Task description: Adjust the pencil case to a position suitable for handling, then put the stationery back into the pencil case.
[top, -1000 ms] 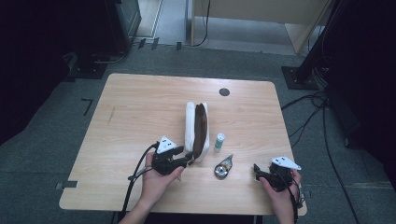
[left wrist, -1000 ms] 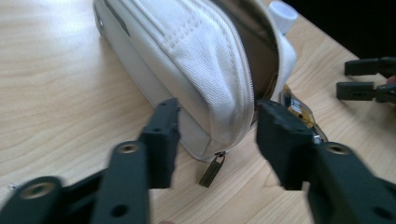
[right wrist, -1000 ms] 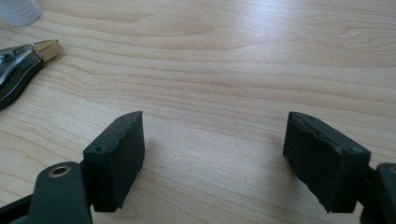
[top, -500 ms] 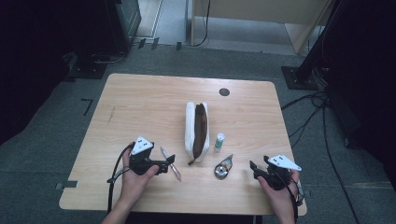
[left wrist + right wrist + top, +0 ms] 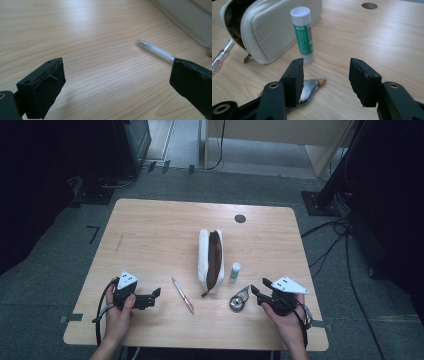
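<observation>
Since a second ago the left claw (image 5: 156, 293) has drawn away from the pencil case (image 5: 211, 260) toward the near left of the counter (image 5: 150, 235). The pen (image 5: 182, 295) now lies on the wood between that claw and the case. Its jaws opened to their widest within that second and hold nothing; in the left gripper view the pen (image 5: 156, 50) lies flat on the counter ahead of them, apart from both pads, which reads as a release.

The right claw (image 5: 256, 290) has crept toward the correction-tape dispenser (image 5: 240, 299). Its jaws have just been closing and stand about half open, with nothing pressed between them. In the right gripper view the dispenser (image 5: 310, 91) lies just beneath and behind the left-hand jaw, so I judge a pick-up is being lined up.

The case stands on its long edge with the zip gaping upward, ready to take things in. The glue stick (image 5: 304, 33) stands upright just beside it.
</observation>
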### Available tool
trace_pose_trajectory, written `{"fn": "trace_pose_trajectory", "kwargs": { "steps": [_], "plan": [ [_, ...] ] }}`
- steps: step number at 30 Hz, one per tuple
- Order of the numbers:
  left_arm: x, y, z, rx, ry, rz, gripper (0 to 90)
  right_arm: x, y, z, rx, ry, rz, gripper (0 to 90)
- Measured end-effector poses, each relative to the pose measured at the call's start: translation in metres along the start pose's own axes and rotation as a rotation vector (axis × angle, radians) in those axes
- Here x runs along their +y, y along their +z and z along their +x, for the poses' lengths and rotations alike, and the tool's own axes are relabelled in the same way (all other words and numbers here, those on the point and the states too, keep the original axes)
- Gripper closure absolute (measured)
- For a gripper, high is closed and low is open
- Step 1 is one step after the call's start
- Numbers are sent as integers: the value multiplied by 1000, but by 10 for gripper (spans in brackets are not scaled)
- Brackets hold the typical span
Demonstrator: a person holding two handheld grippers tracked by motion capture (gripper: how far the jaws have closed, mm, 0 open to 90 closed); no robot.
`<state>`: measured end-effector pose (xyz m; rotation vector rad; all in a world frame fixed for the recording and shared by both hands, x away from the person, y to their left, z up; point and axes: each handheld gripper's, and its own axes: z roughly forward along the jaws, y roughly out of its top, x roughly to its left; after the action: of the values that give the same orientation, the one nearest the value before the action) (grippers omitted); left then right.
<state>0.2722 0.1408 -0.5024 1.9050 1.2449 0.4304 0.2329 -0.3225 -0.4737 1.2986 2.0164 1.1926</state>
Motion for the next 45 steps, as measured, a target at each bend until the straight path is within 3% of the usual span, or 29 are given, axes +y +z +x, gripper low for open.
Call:
{"fn": "trace_pose_trajectory", "kwargs": {
  "steps": [3, 11, 20, 26, 34, 45],
  "plan": [
    [-4, 1, 5, 1, -10, 12, 3, 8, 7, 6, 6, -6, -4, 468],
    [-10, 5, 11, 55, -12, 42, 3, 20, 20, 15, 30, -2, -5, 474],
    [-11, 7, 10, 53, -8, 52, 3, 39, 18, 33, 61, -29, -31, 456],
    [-11, 8, 10, 37, -11, 53, 4, 48, 22, 29, 25, -16, -44, 427],
    [-11, 10, 10, 14, -12, 72, 4, 43, 31, 28, 22, -15, -17, 426],
    [-10, 11, 8, 18, 1, 89, 3, 50, 60, 31, 8, -1, 6, 467]
  ]
}}
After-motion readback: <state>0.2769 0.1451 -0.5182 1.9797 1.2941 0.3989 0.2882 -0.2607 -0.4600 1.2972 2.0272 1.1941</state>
